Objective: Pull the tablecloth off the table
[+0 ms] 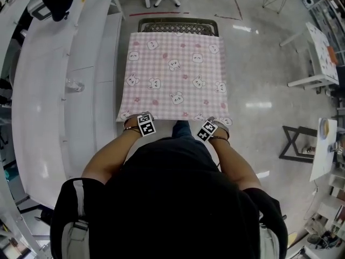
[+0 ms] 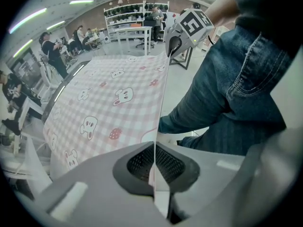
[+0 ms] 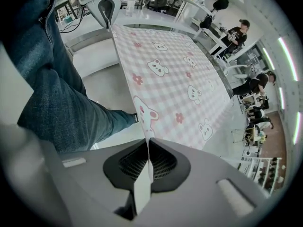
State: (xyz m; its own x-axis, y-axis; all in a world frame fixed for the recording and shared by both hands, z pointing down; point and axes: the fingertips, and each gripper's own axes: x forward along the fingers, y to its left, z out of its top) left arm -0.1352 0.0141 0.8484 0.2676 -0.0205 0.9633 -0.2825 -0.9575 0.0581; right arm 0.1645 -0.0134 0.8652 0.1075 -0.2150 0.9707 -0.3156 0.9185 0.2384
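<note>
Pink check tablecloth [image 1: 175, 74] w/ bear print covered nearly all of the table [image 1: 178, 25]; only a dark mesh strip at the table's far edge showed. L gripper [image 1: 138, 117] was clenched on the cloth's near-left corner, R gripper [image 1: 216, 124] clenched on the near-right corner, both pointing steeply down just in front of the person's torso.

In the left gripper view the jaws [image 2: 154, 163] were pressed together w/ the thin hem pinched between the pads, and the cloth [image 2: 113, 103] spread away to the L. Same in the right gripper view: jaws [image 3: 148, 163] tight on the hem, cloth [image 3: 175, 84] fanning out to the R. The near hem ran taut between the 2 grippers, beside a jeans leg [image 2: 227, 93].
</note>
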